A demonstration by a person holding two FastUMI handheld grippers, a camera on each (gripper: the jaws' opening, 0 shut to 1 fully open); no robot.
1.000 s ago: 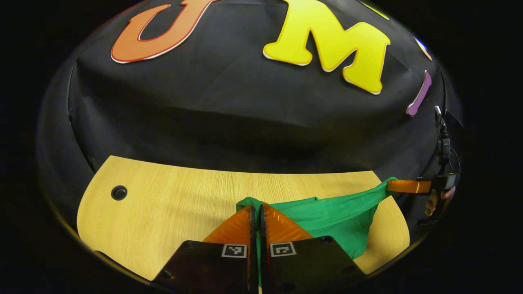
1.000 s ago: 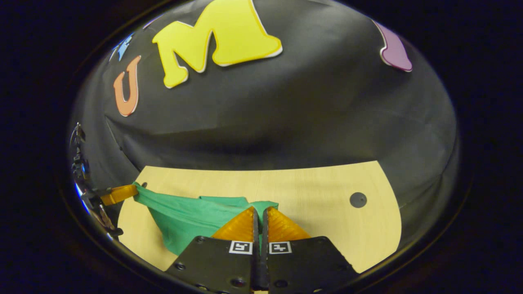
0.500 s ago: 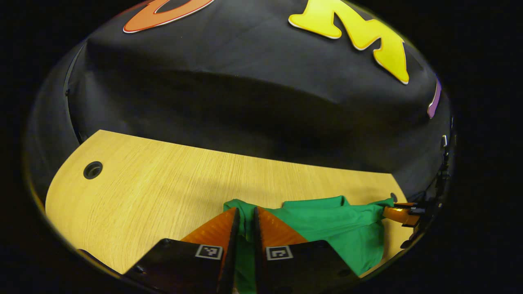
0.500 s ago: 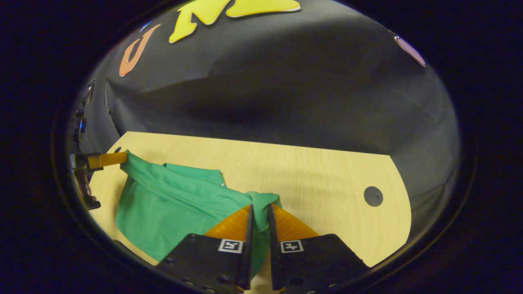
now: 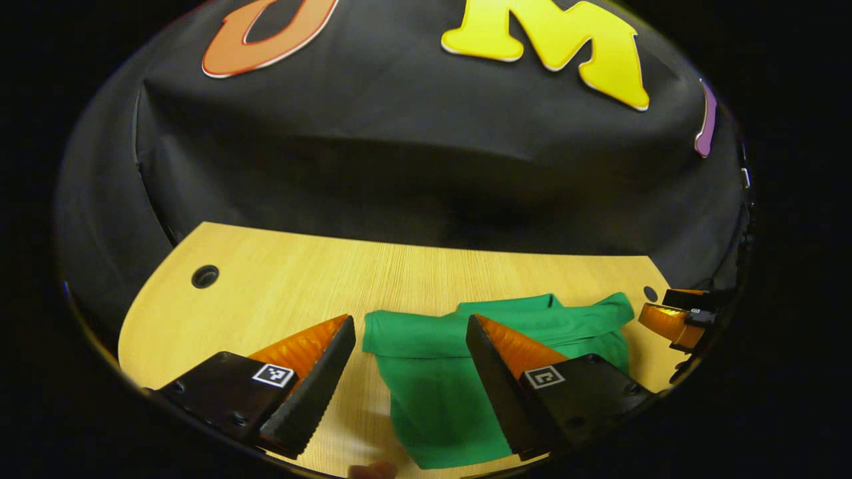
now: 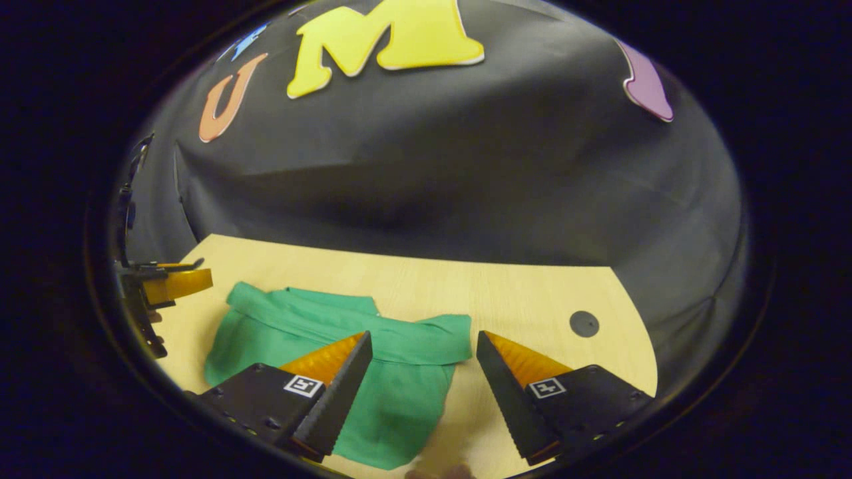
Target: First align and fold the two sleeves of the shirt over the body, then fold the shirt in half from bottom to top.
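Note:
A green shirt (image 5: 439, 386) lies folded on the wooden table (image 5: 266, 299), its top edge running across toward the far side. My left gripper (image 5: 409, 329) is open above the shirt's left top corner, with nothing between its fingers. In the right gripper view the same shirt (image 6: 393, 392) lies flat, and my right gripper (image 6: 423, 342) stands open over its right top corner. The right gripper (image 5: 672, 316) also shows at the far right of the left gripper view, and the left gripper (image 6: 170, 283) at the far left of the right gripper view.
The table (image 6: 532, 299) has a round cable hole (image 5: 204, 276) at its left and another hole (image 6: 584, 324) at its right. Black cloth closes the booth behind the table. A fingertip (image 5: 373, 471) shows at the bottom edge.
Both grippers held the shirt's top corners and carried them forward and down. They have now let go and opened, and the shirt lies flat on the table.

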